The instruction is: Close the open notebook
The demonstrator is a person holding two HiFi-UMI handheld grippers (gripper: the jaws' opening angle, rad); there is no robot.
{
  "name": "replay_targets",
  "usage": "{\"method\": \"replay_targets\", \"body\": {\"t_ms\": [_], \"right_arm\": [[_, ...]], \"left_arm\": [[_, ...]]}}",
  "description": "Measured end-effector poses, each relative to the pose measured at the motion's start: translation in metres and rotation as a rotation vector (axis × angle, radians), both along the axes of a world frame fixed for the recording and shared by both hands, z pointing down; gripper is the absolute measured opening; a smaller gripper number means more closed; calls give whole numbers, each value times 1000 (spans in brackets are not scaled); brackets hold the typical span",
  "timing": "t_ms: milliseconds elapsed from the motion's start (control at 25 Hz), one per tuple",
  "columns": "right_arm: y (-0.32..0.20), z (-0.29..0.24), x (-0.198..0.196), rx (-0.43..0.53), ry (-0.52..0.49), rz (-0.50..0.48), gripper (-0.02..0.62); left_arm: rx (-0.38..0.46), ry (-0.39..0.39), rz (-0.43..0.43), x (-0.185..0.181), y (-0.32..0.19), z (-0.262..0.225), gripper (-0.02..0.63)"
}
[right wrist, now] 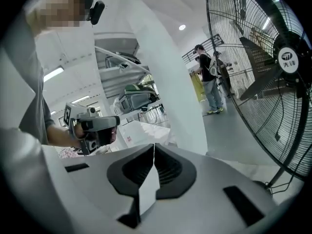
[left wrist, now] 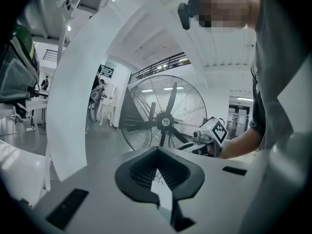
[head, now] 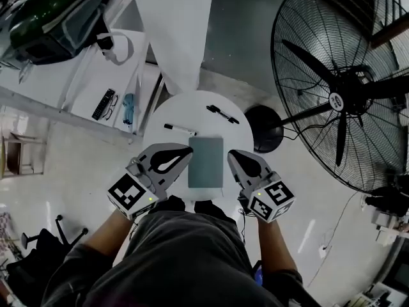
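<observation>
On white table beside floor fan, closed notebook; left gripper, right gripper: fingers together, empty.

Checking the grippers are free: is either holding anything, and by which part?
Nothing held: left gripper and right gripper are shut and empty; notebook lies on the table.

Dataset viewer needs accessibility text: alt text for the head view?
A closed grey notebook lies on a small round white table, a white pen and a black pen beyond it. The person holds the left gripper and right gripper, both shut and empty, flanking it. A large floor fan stands at right.
</observation>
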State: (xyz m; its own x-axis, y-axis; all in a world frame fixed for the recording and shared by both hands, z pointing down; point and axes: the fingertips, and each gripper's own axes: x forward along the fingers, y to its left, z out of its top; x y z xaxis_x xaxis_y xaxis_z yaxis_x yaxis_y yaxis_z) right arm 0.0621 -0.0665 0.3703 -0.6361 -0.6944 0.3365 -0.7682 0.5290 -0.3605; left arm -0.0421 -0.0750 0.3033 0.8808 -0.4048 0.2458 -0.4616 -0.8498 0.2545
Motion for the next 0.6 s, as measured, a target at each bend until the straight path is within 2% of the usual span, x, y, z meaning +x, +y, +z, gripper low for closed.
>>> {"method": "replay_targets", "body": {"t_ms": [360,600], "right_arm": [[3,-18,24,33,-15,22,21],[9,-27,36,43,-37,48,21]], "left_arm": [[38,4,12,23,3,-10,14],[30,8,23,34,9,-15,14]]}}
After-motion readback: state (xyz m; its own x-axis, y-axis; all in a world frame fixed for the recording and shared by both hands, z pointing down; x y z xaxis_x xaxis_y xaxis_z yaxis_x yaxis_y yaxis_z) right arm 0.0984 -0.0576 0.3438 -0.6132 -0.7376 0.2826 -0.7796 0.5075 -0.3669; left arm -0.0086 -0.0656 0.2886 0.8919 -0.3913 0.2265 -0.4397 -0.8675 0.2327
